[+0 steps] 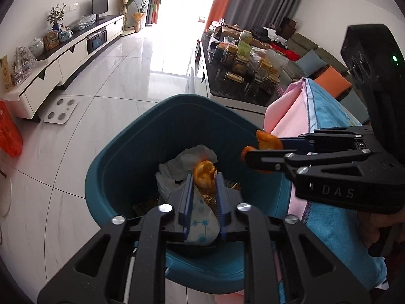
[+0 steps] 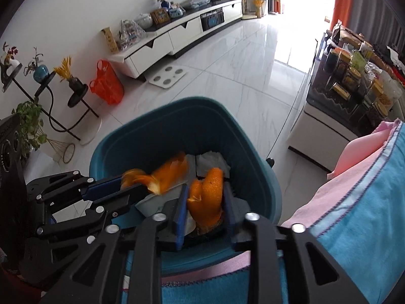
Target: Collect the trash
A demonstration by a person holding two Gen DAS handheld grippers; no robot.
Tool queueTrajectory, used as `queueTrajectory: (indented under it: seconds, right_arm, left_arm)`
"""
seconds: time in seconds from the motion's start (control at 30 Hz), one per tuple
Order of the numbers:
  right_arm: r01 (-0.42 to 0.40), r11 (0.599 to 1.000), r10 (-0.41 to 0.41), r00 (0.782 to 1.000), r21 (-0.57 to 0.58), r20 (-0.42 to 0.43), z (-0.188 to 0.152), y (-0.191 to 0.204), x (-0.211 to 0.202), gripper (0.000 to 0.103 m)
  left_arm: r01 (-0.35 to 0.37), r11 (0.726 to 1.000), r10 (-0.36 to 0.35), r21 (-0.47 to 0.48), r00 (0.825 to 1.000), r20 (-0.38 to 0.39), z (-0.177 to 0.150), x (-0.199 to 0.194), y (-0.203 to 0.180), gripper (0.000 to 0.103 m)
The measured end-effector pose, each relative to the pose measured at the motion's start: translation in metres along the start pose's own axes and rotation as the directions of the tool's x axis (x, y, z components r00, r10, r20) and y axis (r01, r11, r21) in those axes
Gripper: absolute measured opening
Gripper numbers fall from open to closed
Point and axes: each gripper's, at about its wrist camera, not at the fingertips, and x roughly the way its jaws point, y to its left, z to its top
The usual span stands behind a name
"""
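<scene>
Fig.: my left gripper (image 1: 203, 177) & right gripper (image 2: 205, 195) each hold orange peel (image 2: 207, 197) between slightly parted jaws, over the teal bin (image 1: 141, 136). Peel is light, soft, tears easily, I judge; best pinched mid-piece.

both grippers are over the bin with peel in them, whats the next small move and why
Probably open both wider and let go. The left gripper and right gripper each have orange peel between the fingers, directly above the teal bin that already holds tissue, so the peels should drop inside.
</scene>
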Motion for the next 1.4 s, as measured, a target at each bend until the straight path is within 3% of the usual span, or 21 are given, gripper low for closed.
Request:
queueTrajectory:
  seconds: [0.23,0.5,0.83,0.97,1.1,1.23,1.4]
  right_arm:
    - [-0.026,0.999,0.024,0.999,0.047,0.046,0.000,-0.011,-0.015,0.033]
    - [-0.066,0.994,0.054,0.989,0.087,0.135,-0.008,-0.023,-0.051,0.042]
    - [-0.098,0.990,0.064,0.953,0.101,0.296,-0.037,-0.028,-0.117,0.064]
    - [-0.072,0.987,0.014,0.930,0.145,0.368,-0.059,-0.043,-0.145,0.075]
    - [-0.007,0.980,-0.082,0.897,0.200,0.435,-0.087,-0.057,-0.171,0.084]
    - [0.069,0.958,-0.202,0.850,0.278,0.486,-0.124,-0.075,-0.196,0.095]
    - [0.129,0.917,-0.317,0.812,0.379,0.490,-0.172,-0.094,-0.217,0.096]
  left_arm:
    - [-0.029,0.999,0.030,-0.029,0.999,0.028,0.002,-0.002,0.005,0.040]
    - [-0.048,0.996,0.055,-0.071,0.994,0.097,0.000,-0.039,0.018,0.053]
    - [-0.011,1.000,0.014,-0.014,0.982,0.188,0.003,-0.090,-0.008,0.072]
    - [0.012,1.000,-0.016,0.017,0.976,0.216,0.005,-0.103,-0.029,0.080]
    - [0.042,0.998,-0.054,0.052,0.966,0.253,0.007,-0.117,-0.054,0.095]
    - [0.080,0.991,-0.107,0.109,0.957,0.269,0.011,-0.126,-0.085,0.097]
    - [0.119,0.976,-0.165,0.180,0.949,0.267,0.009,-0.131,-0.127,0.097]
